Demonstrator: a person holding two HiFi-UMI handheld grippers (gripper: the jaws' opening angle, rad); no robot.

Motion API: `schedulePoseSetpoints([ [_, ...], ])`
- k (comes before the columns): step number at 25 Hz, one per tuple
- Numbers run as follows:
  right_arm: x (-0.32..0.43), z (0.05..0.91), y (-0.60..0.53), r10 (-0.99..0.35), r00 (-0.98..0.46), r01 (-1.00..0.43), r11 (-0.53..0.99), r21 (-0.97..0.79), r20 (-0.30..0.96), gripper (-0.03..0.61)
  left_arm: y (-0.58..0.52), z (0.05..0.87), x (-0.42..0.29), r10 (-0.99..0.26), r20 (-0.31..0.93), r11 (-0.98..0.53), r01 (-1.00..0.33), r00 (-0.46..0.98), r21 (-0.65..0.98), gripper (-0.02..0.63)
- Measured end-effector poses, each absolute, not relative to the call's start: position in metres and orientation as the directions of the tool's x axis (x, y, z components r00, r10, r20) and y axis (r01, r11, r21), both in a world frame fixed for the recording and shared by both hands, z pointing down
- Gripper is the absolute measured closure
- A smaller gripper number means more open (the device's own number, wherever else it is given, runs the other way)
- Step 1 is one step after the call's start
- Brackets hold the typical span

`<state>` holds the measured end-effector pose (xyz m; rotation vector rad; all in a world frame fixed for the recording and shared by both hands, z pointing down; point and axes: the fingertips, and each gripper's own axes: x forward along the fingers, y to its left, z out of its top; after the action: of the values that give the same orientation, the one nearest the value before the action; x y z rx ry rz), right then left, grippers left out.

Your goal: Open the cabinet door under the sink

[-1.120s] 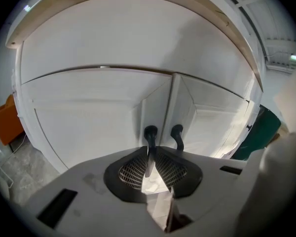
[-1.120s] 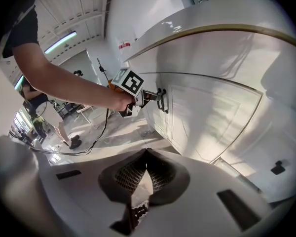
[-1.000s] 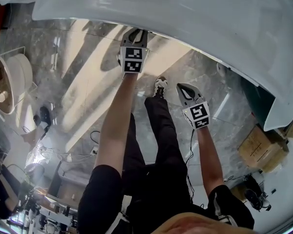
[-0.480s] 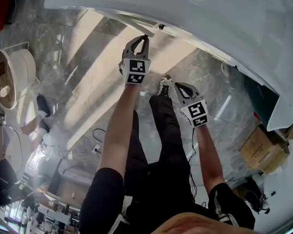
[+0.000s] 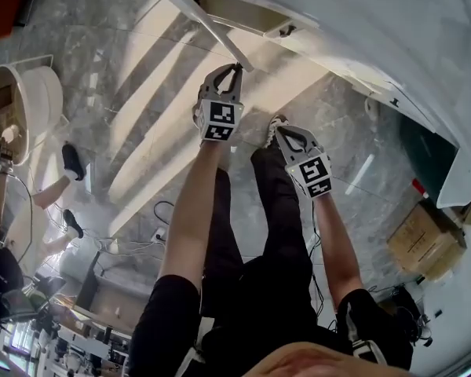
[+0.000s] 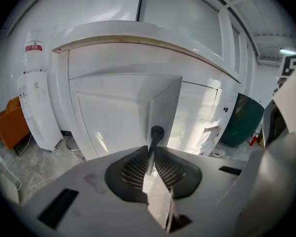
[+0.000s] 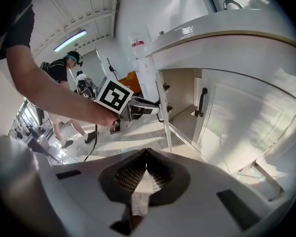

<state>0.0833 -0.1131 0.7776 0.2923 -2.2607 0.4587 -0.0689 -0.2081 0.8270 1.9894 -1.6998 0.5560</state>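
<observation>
Head view shows the left gripper (image 5: 233, 71) held at the outer edge of the cabinet door (image 5: 206, 23), which stands swung out from the cabinet under the sink (image 5: 353, 22). In the left gripper view, its fingers (image 6: 132, 172) are clamped on the door's black handle (image 6: 156, 132). The right gripper (image 5: 281, 132) hangs lower over the marble floor (image 5: 141, 93), apart from the door. Its fingers (image 7: 130, 174) are pressed together with nothing between them. The neighbouring door (image 7: 237, 117) sits flush.
</observation>
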Motion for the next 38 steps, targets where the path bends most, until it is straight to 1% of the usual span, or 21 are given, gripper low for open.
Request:
schedulePoseSetpoints([
  [12, 0.042, 0.789, -0.055, -0.057, -0.659, -0.351, 0.905, -0.240, 0.750, 0.518, -0.155, 0.824, -0.109, -0.815, 0.554, -0.164, -0.985, 0.169, 0.060, 0.568],
  [21, -0.004, 0.792, -0.025, -0.047, -0.680, -0.338, 0.906, -0.255, 0.732, 0.518, -0.119, 0.821, -0.158, -0.799, 0.580, -0.178, -0.984, 0.159, 0.024, 0.571],
  [27, -0.022, 0.792, -0.018, -0.048, -0.679, -0.340, 0.905, -0.256, 0.733, 0.520, -0.101, 0.825, -0.189, -0.783, 0.600, -0.203, -0.979, 0.164, 0.002, 0.572],
  [31, -0.027, 0.793, -0.014, -0.042, -0.674, -0.340, 0.904, -0.259, 0.738, 0.518, -0.099, 0.824, -0.198, -0.771, 0.610, -0.241, -0.970, 0.183, -0.014, 0.572],
  [38, -0.036, 0.790, -0.008, -0.048, -0.670, -0.345, 0.904, -0.254, 0.740, 0.519, -0.088, 0.823, -0.233, -0.775, 0.614, -0.210, -0.977, 0.148, -0.031, 0.575],
])
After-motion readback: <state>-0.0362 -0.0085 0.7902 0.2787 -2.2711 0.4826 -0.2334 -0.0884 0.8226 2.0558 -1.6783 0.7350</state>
